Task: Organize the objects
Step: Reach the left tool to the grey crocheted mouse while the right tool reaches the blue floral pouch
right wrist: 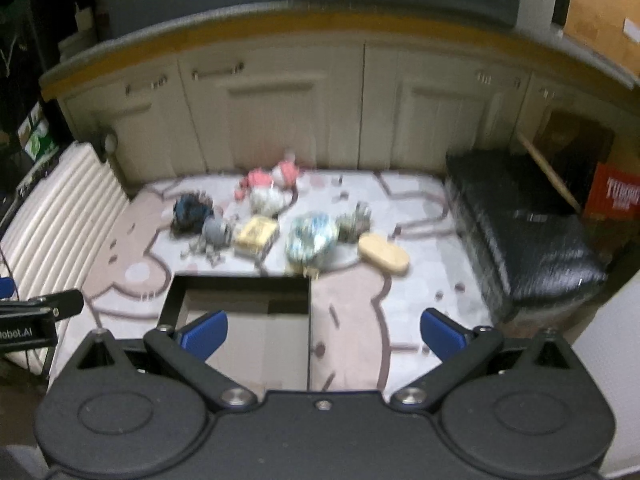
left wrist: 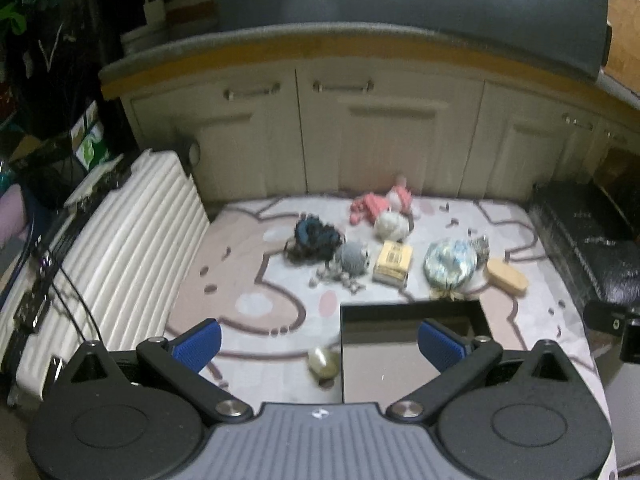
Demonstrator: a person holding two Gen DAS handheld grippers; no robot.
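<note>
- Pink-and-white mat (left wrist: 248, 280) with brown looping lines and dots.
- Yellow box (left wrist: 393, 266); tan oval piece (left wrist: 506, 276).
- Pink knitted toy (left wrist: 370, 206), dark blue yarn tangle (left wrist: 314, 236).
- Iridescent blue-green ball (left wrist: 450, 266).
- Glossy black tray (left wrist: 412, 344).
- Blue pads (left wrist: 199, 344) on both tools.

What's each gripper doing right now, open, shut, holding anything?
Left gripper: jaws open, holding nothing.
Right gripper: jaws open, holding nothing.
</note>
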